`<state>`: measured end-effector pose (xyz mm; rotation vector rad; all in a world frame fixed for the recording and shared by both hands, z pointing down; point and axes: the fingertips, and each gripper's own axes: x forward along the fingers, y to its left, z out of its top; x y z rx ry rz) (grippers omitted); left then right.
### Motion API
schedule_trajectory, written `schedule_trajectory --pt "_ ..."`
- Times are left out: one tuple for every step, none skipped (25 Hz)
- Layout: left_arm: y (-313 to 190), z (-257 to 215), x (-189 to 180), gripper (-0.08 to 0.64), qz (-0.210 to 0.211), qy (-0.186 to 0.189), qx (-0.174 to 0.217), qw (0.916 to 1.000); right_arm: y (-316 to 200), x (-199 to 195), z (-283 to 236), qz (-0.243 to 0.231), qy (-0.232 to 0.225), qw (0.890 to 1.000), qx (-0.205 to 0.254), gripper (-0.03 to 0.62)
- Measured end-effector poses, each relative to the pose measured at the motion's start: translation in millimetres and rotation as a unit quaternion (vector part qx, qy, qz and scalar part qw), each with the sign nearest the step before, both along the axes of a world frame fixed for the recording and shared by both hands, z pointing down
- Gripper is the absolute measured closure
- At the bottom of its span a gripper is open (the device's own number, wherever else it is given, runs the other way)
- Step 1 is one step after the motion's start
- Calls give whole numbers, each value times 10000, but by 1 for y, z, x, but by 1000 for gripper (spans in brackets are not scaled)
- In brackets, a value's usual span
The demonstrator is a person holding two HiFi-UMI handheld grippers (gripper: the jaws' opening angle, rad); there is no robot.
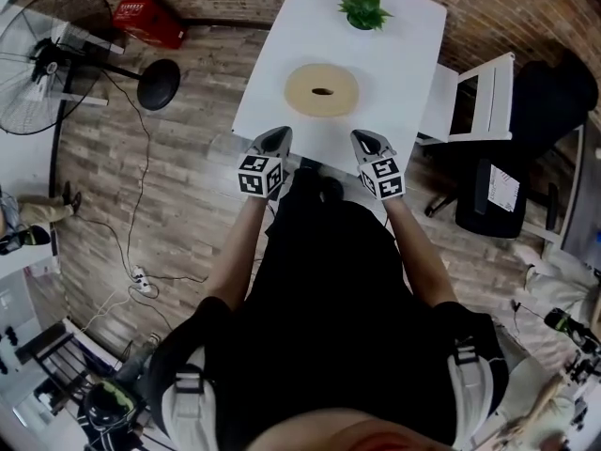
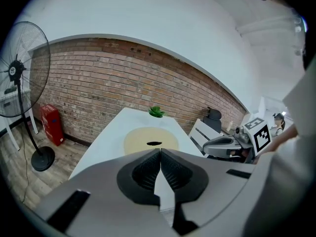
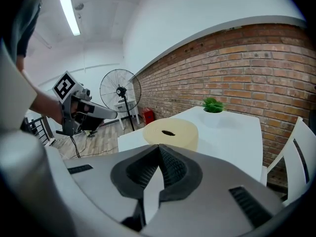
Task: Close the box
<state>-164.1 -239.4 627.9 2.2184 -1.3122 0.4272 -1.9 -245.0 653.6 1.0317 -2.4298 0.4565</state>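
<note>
A round, pale tan box (image 1: 321, 90) with a small dark slot in its top sits in the middle of the white table (image 1: 394, 73); it also shows as the box (image 2: 150, 140) and the box (image 3: 171, 133) in the gripper views. My left gripper (image 1: 276, 139) hovers at the table's near edge, left of the box, jaws shut and empty. My right gripper (image 1: 368, 143) is level with it on the right, also shut on nothing. Both point toward the box, a short way from it. The left gripper (image 2: 160, 152) and right gripper (image 3: 158, 149) show pads pressed together.
A small green plant (image 1: 364, 9) stands at the table's far end. A white chair (image 1: 479, 101) and dark office chair (image 1: 526, 172) are right of the table. A standing fan (image 1: 56, 59) and red box (image 1: 148, 22) are on the wooden floor to the left, cables trailing.
</note>
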Motion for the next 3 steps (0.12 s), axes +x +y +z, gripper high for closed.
schedule_trajectory --pt "2 1 0 538 -14 3 -8 10000 2 1 1 -2 -2 10000 -5 595" --pt "5 1 1 538 -28 9 -12 10000 4 2 1 -3 -6 10000 -10 595" --pt "7 2 1 538 -43 16 -16 10000 6 3 2 -4 -10 10000 -14 595"
